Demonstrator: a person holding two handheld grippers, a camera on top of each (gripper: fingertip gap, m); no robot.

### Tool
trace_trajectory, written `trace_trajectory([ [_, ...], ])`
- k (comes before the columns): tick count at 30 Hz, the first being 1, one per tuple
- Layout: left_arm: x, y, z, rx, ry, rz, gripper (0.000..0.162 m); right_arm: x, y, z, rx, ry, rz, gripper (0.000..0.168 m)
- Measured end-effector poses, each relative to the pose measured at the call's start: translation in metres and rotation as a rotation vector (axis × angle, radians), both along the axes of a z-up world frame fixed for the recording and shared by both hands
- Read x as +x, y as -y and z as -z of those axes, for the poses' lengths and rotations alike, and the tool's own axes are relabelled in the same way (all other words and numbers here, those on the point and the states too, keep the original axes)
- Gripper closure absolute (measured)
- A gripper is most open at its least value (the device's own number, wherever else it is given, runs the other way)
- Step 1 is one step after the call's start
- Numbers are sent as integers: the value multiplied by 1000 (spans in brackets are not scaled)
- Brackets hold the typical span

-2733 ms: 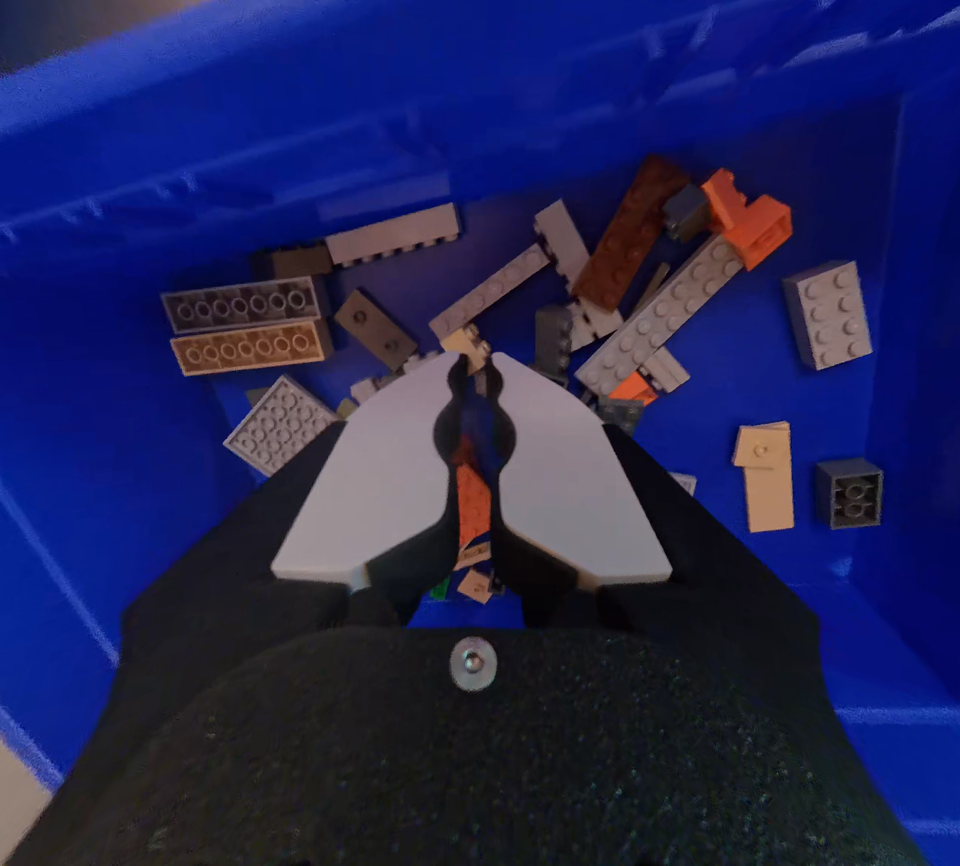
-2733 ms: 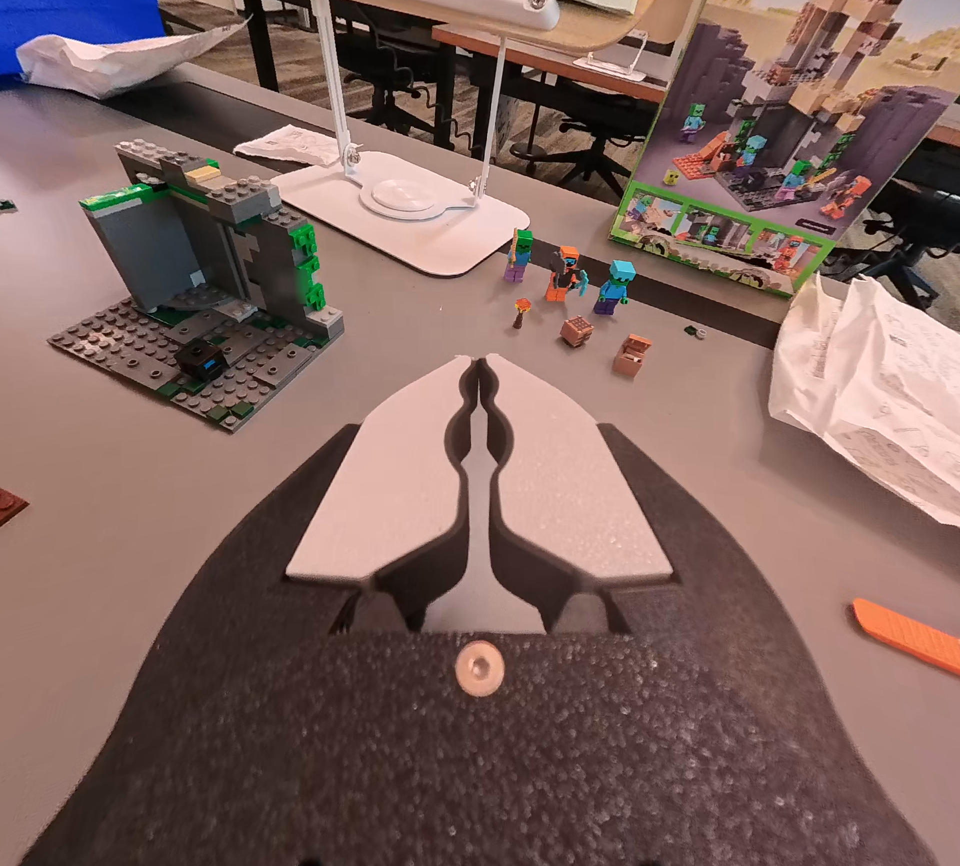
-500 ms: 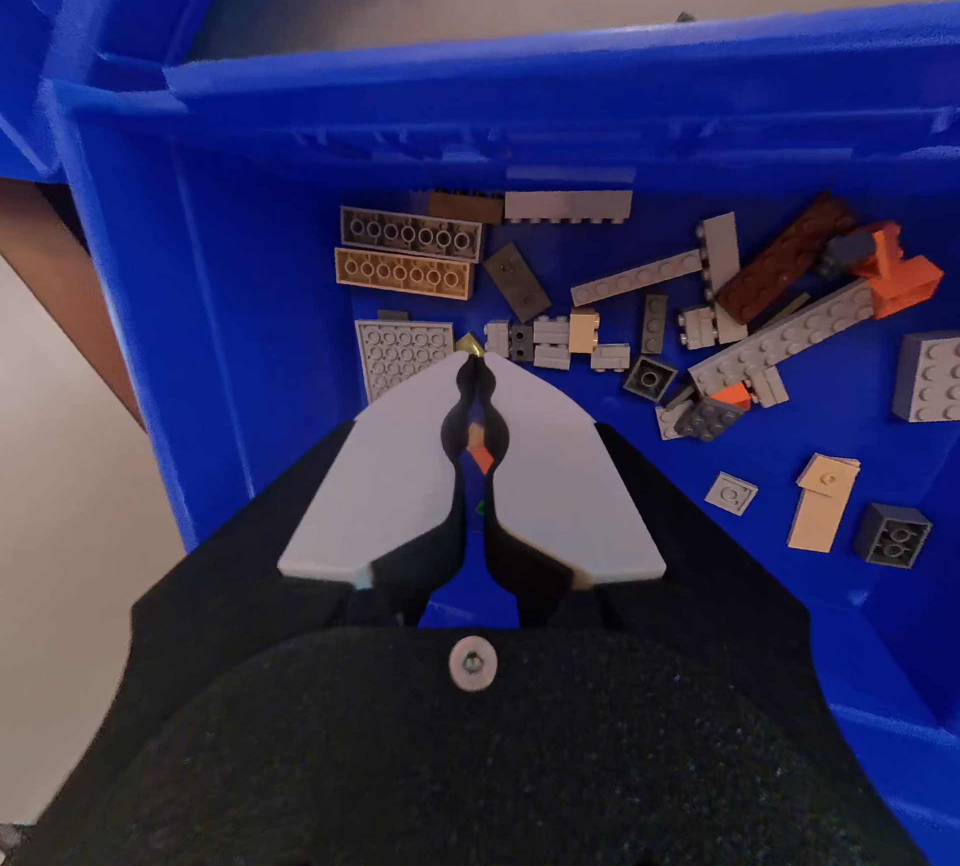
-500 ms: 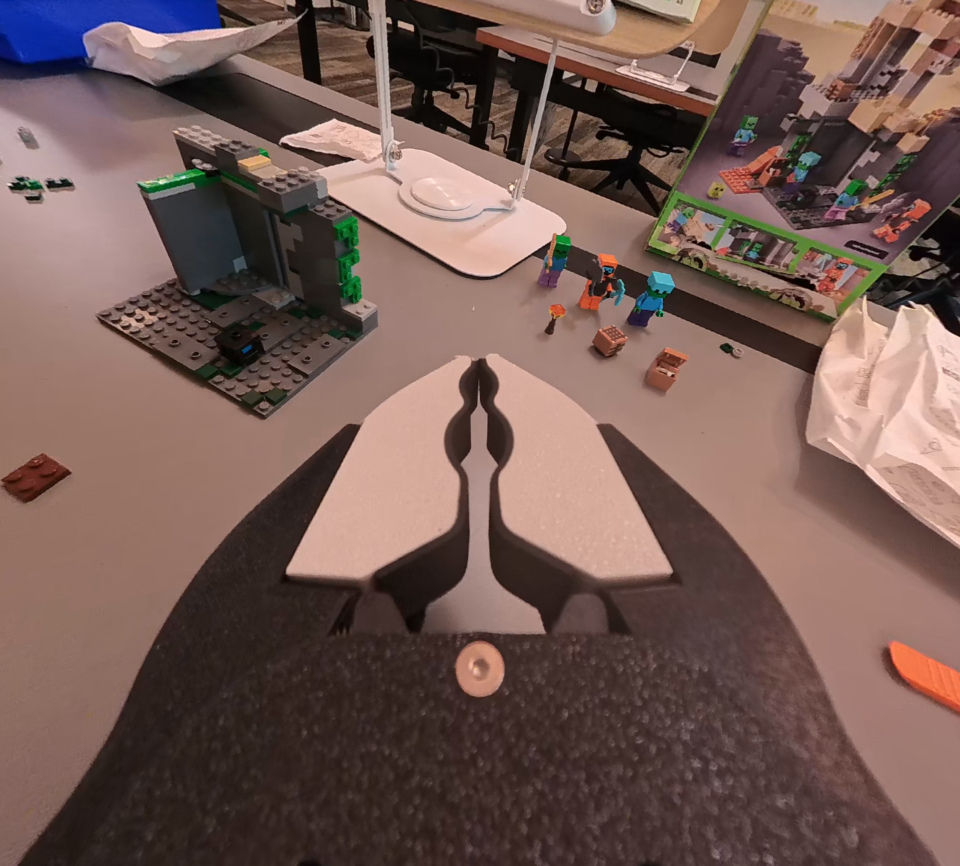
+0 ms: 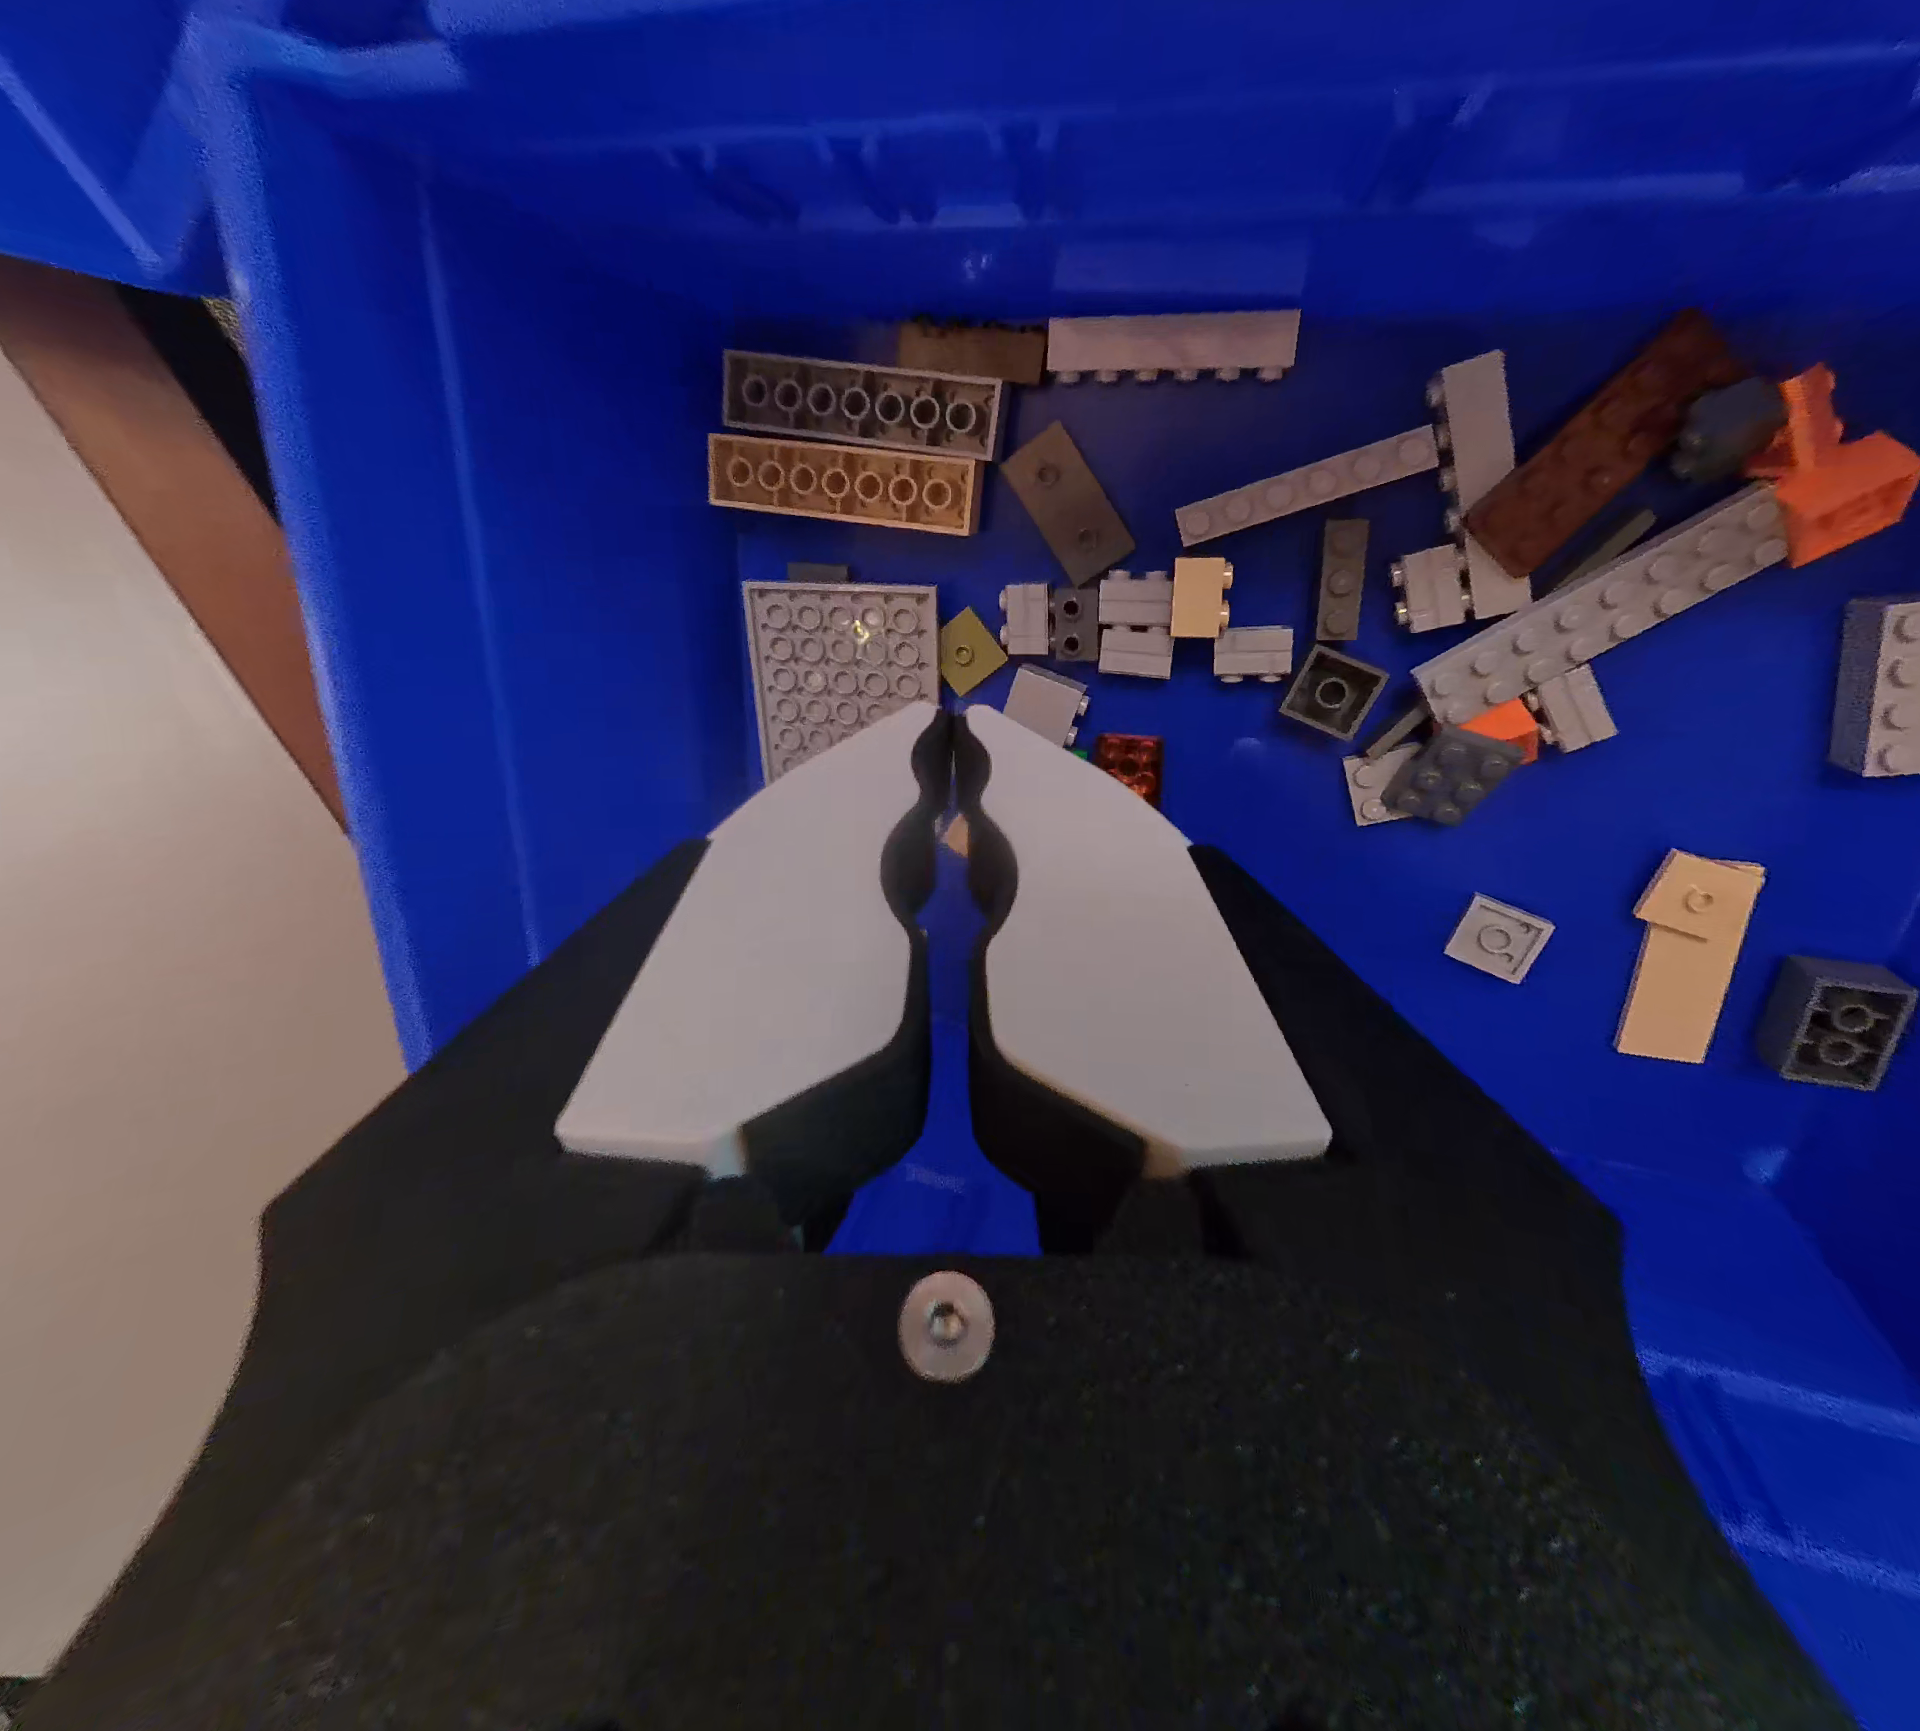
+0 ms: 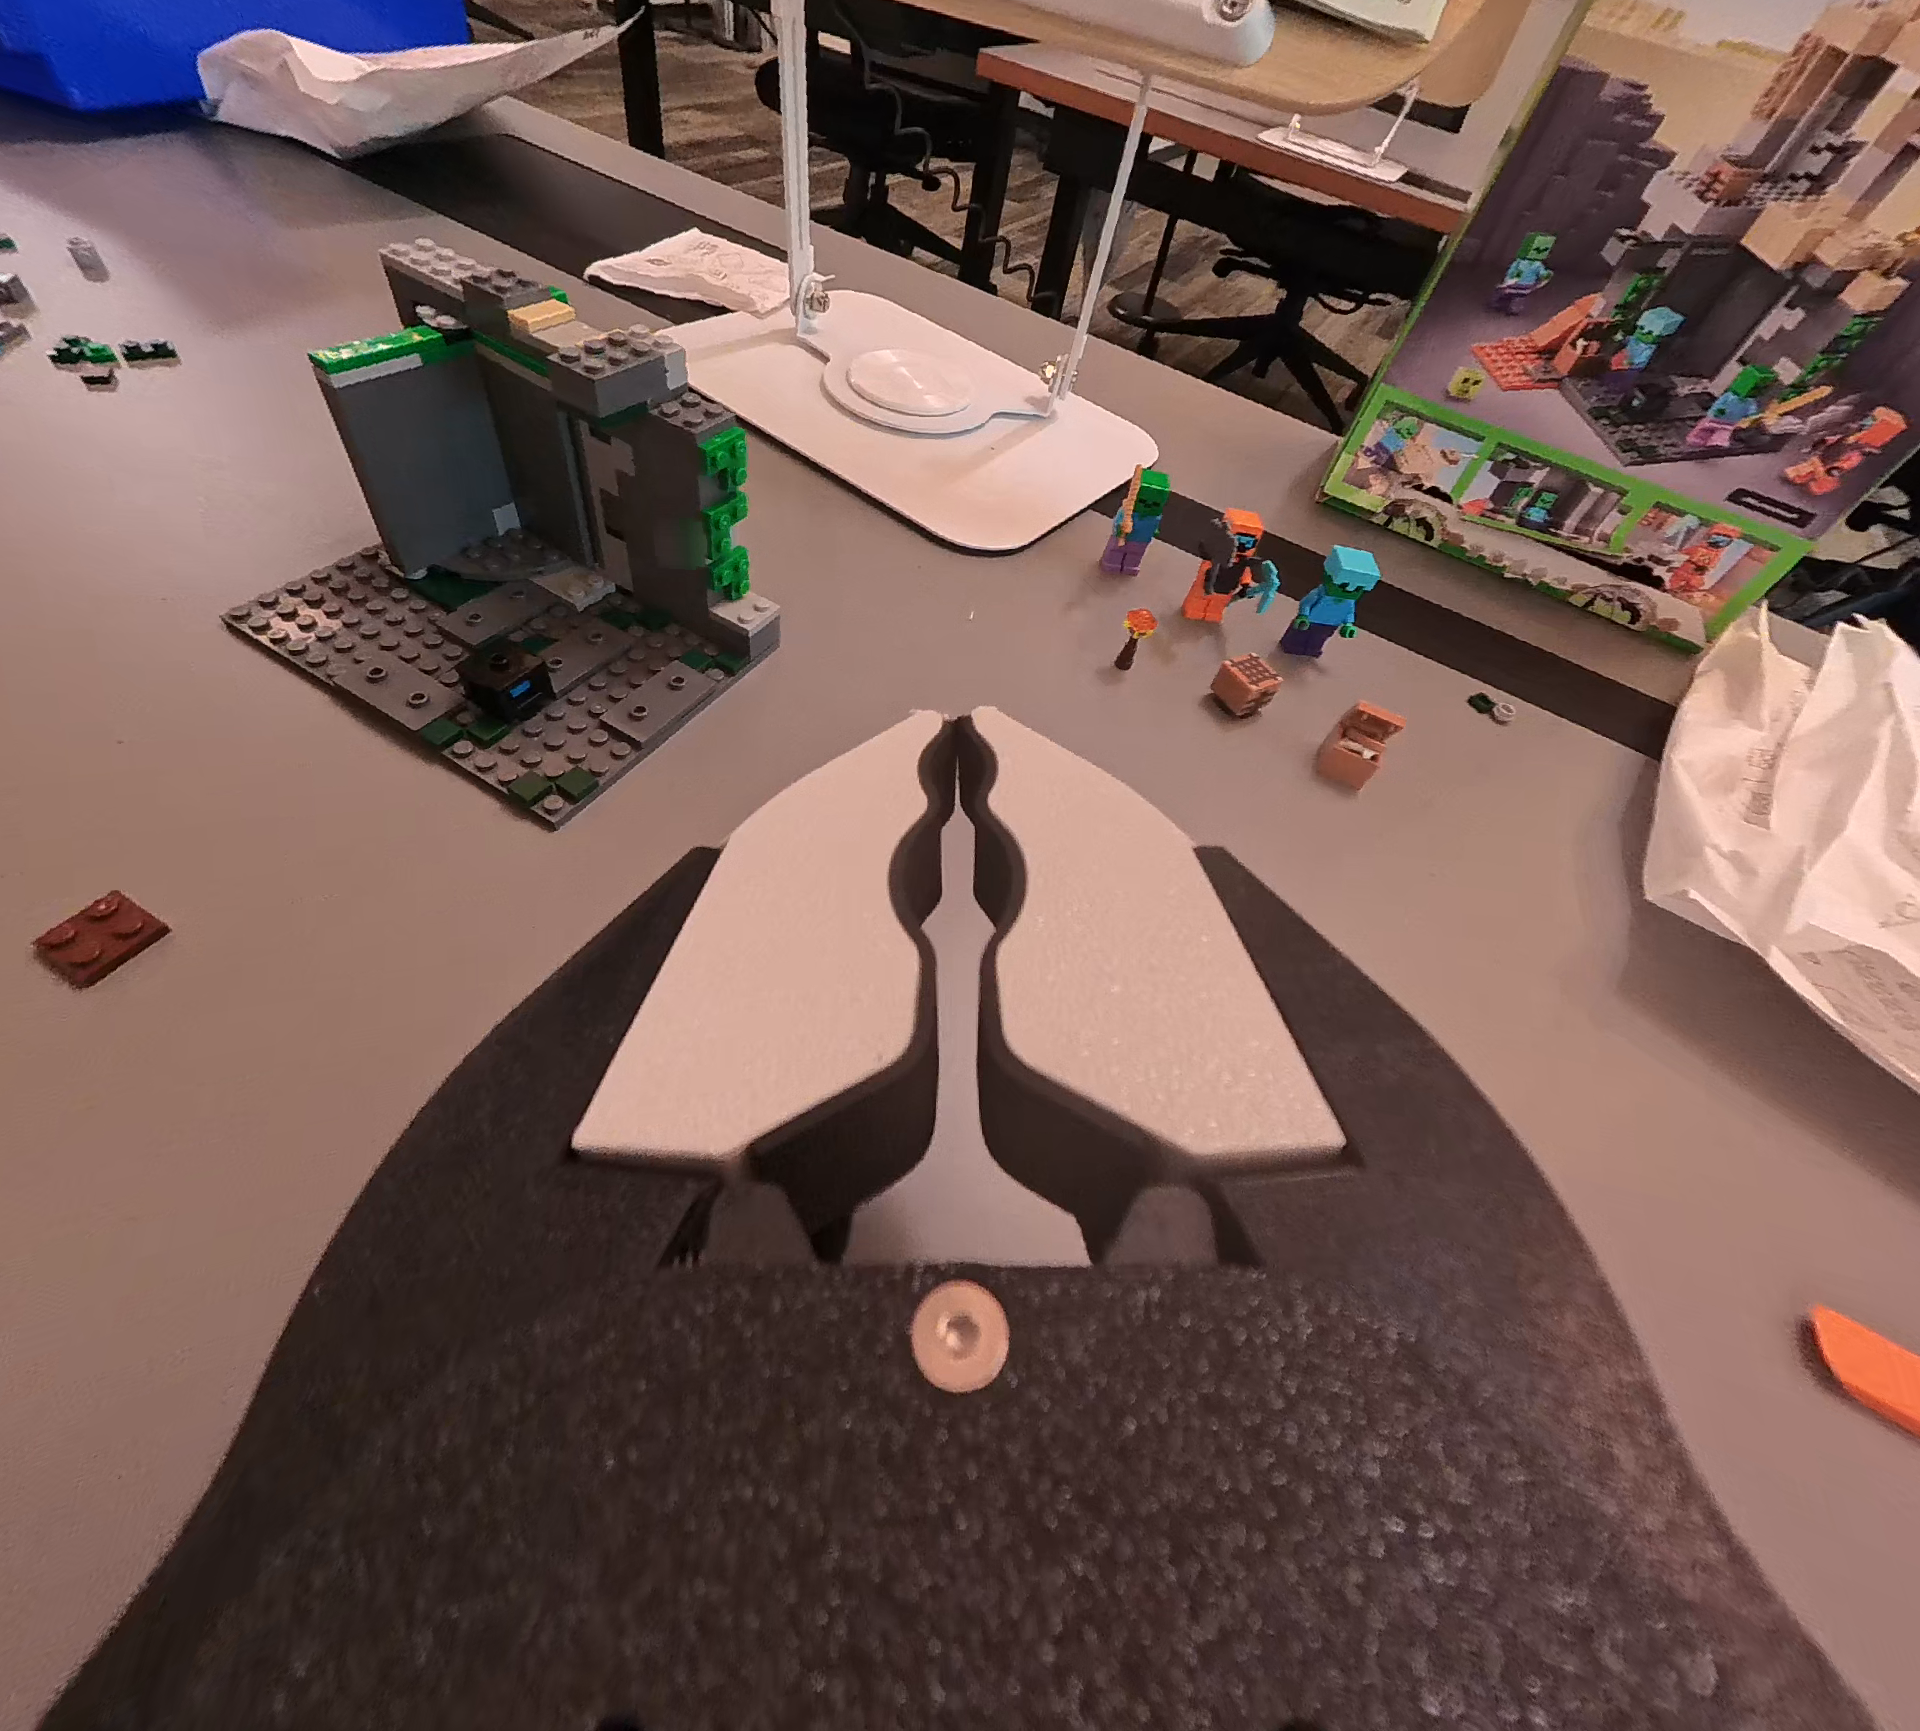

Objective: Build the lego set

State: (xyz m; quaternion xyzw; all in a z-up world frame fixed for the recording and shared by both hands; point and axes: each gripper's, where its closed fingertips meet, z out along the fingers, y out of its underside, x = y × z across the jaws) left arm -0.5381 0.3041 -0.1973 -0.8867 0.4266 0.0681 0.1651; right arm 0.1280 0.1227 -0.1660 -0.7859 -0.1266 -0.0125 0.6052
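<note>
Lego build (image 6: 499, 528) on table (image 6: 260, 1006); minifigures (image 6: 1231, 564), box (image 6: 1662, 279) nearby, seemingly unobstructed.

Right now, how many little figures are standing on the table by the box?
3, in a row between the white stand and the box: a green-headed figure nearest the stand, an orange figure in the middle, and a blue-headed figure nearest the box. None seems hidden.

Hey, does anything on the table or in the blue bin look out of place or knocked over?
Nothing looks damaged or spilled. A brown plate lies alone on the table, apart from the half-built model. The small chest sits tilted near the three figures. Bricks in the bin lie jumbled, as loose parts would.
</note>
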Motion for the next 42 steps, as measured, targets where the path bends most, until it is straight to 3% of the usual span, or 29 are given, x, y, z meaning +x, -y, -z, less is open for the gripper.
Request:
trace_trajectory([
  [2, -3, 1, 11, -32, -23, 8, 148, -1, -1, 2, -7, 3, -2, 168],
  [6, -9, 4, 34, -162, -18, -100, 151, -3, -1, 4, -15, 12, -4, 168],
  [11, -1, -4, 39, -247, 155, -306, 157, -2, -1, 6, -20, 12, -2, 168],
  [17, 0, -8, 48, -287, 219, -385, 158, -1, -2, 9, -30, 6, -7, 168],
  [21, -10, -12, 50, -271, 172, -428, 159, -1, -2, 10, -34, 3, -10, 168],
  [29, -9, -14, 48, -264, 180, -433, 140, -3, -2, 11, -40, -1, -22, 168],
  [36, -8, -13, 50, -233, 107, -410, 143, -3, -1, 8, -34, -6, -26, 168],
  [42, -7, -11, 53, -147, -61, -364, 140, -3, 1, 5, -23, -11, -31, 168],
])
